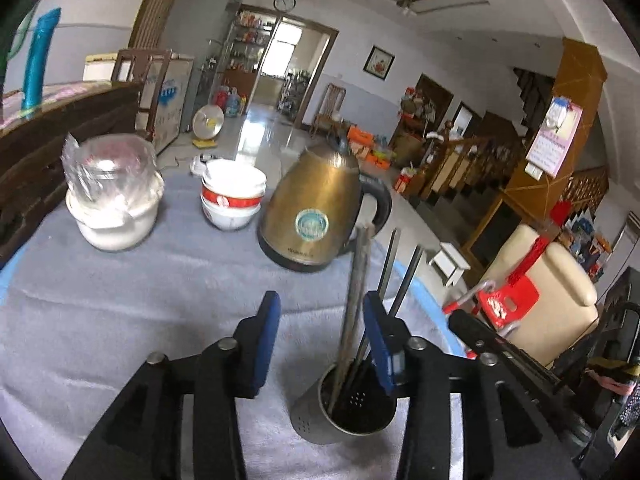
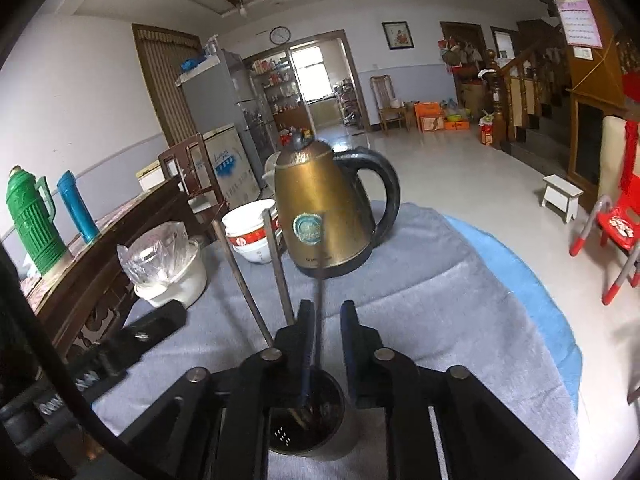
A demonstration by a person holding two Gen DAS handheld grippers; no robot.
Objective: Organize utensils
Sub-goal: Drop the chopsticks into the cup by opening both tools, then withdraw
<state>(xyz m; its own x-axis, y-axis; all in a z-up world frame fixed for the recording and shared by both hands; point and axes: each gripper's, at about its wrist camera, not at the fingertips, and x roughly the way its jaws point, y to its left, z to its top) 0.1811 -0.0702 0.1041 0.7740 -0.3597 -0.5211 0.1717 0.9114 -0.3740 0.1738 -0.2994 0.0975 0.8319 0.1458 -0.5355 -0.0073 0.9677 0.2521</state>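
We look down along both claws, and each one tips down toward the worktop (image 1: 120, 288), which has a grey cloth on it.

Our left claw (image 1: 320, 336) is partly open. Its two blue pads stand apart. A metal cup (image 1: 316, 420) with little holes sits just under it, nearer the right pad. Long chopsticks (image 1: 356, 300) stand up out of the cup and lean a bit. One of them rises in the gap, close to the right pad, but we see no pad squeezing it. The other dark sticks pass behind that pad.

Our right claw (image 2: 326, 320) is open only a little. The same cup (image 2: 308, 424) sits right below it. One thin stick (image 2: 319, 320) stands in the narrow gap, close to the left pad. We cannot tell if the pad touches it. Two more sticks (image 2: 256, 280) lean out to the left of the claw.

Farther back on the worktop we see a gold kettle (image 1: 316, 208), a stack of white bowls (image 1: 232, 200) and a white pot (image 1: 112, 200) with a plastic bag on top.
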